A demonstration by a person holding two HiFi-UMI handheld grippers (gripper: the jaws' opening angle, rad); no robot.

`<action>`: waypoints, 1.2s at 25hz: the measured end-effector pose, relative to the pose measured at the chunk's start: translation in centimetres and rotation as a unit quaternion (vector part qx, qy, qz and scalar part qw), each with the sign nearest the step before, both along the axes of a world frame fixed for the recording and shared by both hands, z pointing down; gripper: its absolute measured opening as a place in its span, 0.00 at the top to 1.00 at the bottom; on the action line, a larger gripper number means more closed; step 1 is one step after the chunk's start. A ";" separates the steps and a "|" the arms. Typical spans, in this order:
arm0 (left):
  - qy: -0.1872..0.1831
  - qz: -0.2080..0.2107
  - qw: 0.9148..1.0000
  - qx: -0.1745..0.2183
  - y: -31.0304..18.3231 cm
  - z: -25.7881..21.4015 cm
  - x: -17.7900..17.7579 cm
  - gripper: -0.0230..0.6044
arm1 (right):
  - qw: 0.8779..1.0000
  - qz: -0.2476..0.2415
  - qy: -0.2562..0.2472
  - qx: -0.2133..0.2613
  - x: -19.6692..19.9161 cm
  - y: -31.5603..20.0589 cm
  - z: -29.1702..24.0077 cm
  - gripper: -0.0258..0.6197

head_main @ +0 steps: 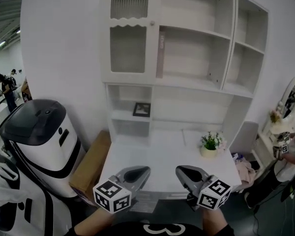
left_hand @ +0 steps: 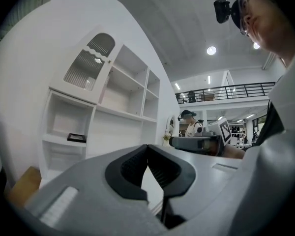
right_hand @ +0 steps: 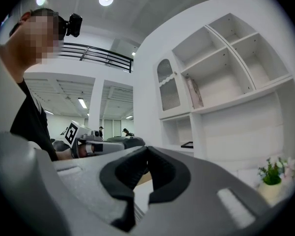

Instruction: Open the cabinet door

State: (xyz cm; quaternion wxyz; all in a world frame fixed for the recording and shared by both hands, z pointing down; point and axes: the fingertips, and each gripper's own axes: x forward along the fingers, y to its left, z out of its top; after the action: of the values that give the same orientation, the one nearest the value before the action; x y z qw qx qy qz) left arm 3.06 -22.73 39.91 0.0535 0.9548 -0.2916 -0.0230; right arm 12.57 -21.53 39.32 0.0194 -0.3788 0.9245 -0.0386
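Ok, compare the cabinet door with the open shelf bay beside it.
The cabinet door is shut, covering its bay with ribbed panels; the open shelf bay has no door, so its back wall shows. The cabinet door has a small knob at its right edge; the open shelf bay has none. A slim pale item stands in the open shelf bay; behind the cabinet door nothing can be made out. Both are white, in one unit.

Just behind my jaws, on the dark shirt [head_main: 162,228], a white mark shows that may be a 3, but it is cut off at the edge of view. The cubes on my left gripper [head_main: 144,171] and right gripper [head_main: 179,170] bear only black-and-white square codes, nothing I can read.
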 end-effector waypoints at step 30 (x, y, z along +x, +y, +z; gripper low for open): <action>-0.053 -0.026 0.963 0.264 -25.7 -17.9 1.6 0.94 | 0.994 -0.009 0.056 0.095 -0.1 -23.0 -10.3 0.96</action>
State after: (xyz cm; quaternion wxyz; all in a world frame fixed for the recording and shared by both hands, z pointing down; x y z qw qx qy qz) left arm 4.63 -48.43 22.04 -0.2169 0.9268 -0.3024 -0.0500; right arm 12.52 -44.54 29.01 0.0031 -0.3689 0.9268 0.0708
